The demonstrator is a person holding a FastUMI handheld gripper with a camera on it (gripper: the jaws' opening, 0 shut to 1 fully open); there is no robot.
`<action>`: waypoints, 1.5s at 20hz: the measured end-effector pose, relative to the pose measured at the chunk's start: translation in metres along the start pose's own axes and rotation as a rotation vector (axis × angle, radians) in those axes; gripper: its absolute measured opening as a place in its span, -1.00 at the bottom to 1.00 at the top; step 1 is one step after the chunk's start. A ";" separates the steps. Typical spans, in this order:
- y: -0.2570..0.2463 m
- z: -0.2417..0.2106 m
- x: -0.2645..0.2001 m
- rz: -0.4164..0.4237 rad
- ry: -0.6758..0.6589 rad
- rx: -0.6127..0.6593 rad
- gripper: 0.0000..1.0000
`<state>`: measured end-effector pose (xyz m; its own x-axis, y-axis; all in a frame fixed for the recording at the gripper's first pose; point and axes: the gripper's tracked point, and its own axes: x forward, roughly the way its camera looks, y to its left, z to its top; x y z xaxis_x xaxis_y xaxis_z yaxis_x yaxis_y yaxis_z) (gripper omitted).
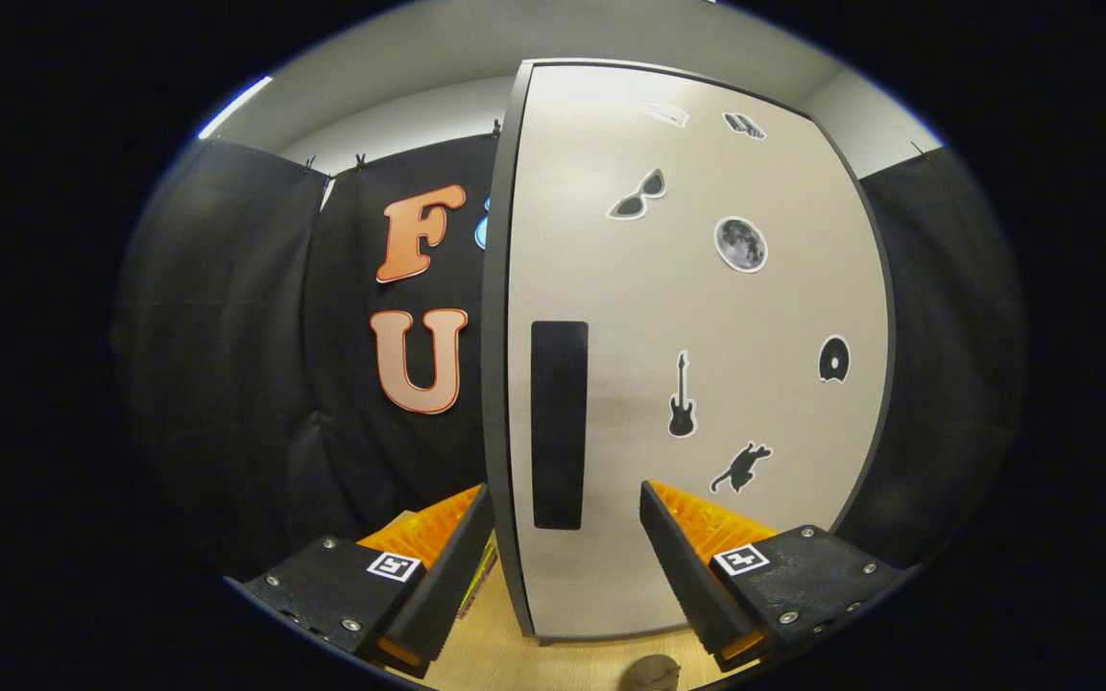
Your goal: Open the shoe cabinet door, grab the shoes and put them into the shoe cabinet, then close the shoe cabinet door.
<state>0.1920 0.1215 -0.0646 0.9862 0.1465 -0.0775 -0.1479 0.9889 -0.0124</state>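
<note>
Gripper (pixel 567 537): fingers spread wide, gripping nothing, straddling the door's left edge.
Handle (pixel 559 424): dark vertical strip, long axis upright, lying just ahead, between the fingers.
Cabinet door (pixel 697 317): pale w/ stickers, looking not yet opened, standing on wood floor (pixel 515 662).
Next, prob.: fingers needing to be closing across the upright strip, then pulling.
Shoes: can't be telling where.

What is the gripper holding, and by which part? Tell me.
Nothing. The gripper is open, its fingers apart before the cabinet door, near its dark handle.
</note>
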 end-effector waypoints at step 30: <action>-0.005 0.020 0.008 -0.047 -0.026 0.066 -0.39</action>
<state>0.2020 0.1179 -0.0456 0.9937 0.0992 -0.0522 -0.0966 0.9941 0.0499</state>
